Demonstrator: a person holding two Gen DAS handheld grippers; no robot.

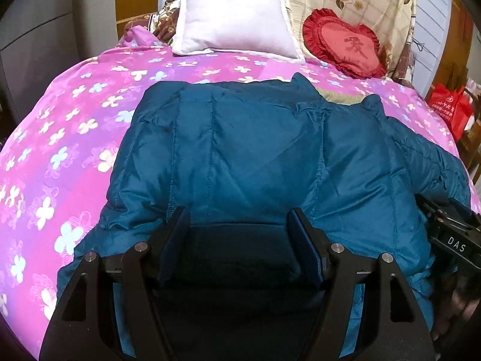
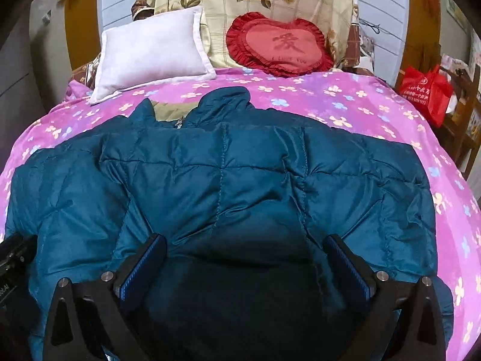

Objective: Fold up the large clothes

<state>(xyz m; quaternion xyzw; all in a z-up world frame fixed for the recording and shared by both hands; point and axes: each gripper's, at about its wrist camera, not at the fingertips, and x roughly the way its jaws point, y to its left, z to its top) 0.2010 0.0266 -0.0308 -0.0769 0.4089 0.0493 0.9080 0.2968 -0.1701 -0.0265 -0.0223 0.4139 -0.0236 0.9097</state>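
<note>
Teal padded jacket [image 2: 228, 186] spread on bed [image 1: 75, 114], collar far | step: between folds | left gripper [image 1: 239, 225] apart, empty | right gripper [image 2: 245, 249] wide, empty | next: grasp near hem, judged.

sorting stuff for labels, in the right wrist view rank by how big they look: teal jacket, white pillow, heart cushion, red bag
1. teal jacket, by far the largest
2. white pillow and heart cushion, too alike to rank
3. red bag, smallest, though it sits at the distorted edge

bedspread [image 2: 345, 111]: pink, flowered
white pillow [image 2: 150, 57]: on bedspread's far edge
heart cushion [image 2: 279, 45]: beside white pillow
red bag [image 2: 427, 90]: right of bedspread
</note>
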